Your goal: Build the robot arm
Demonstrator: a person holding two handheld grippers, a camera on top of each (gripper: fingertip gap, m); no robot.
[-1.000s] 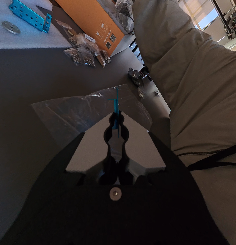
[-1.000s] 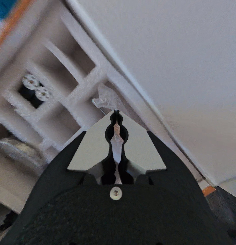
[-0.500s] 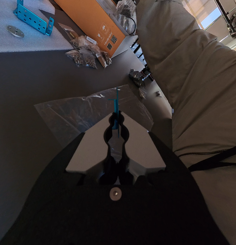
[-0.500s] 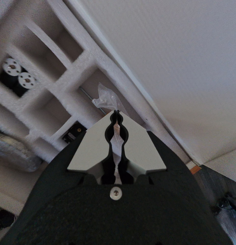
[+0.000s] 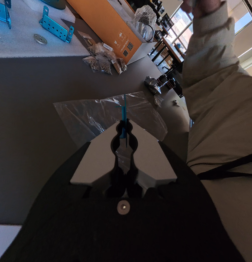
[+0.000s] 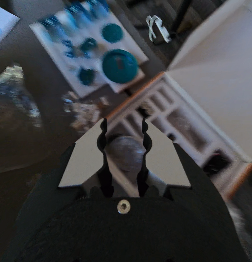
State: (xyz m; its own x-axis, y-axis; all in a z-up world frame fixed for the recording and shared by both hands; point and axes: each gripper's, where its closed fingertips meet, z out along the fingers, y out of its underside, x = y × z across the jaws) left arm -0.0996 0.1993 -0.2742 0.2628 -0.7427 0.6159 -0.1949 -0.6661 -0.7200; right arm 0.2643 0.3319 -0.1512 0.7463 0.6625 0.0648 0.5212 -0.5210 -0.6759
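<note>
My left gripper [image 5: 124,121] is shut on a thin blue metal piece [image 5: 123,117], seen edge-on, held above a clear plastic bag [image 5: 94,113] that lies flat on the dark table [image 5: 30,92]. My right gripper [image 6: 123,120] is open and empty, and its view is blurred by motion. It is above a white foam insert with compartments [image 6: 172,113] inside an orange-edged box. A silvery wrapped bundle [image 6: 125,153] shows between its fingers, farther off.
An orange box [image 5: 108,25], small bags of screws [image 5: 104,62], blue brackets [image 5: 56,29] and a metal disc [image 5: 40,39] on white foam lie at the back. A person's beige sleeve [image 5: 214,113] fills the right. Round teal parts [image 6: 119,65] sit on white foam. My right fingertips sit around 40 cm from my left ones. My right tips are about 35 cm from the metal disc [image 5: 40,39], my left tips only 25 cm. Seen from the right wrist view [image 6: 73,67] as well.
My right gripper let go of the scrap of clear plastic, opened, and swung away fast from the foam compartments. My left gripper kept its hold and shifted slightly; the sleeve drew back to the right.
</note>
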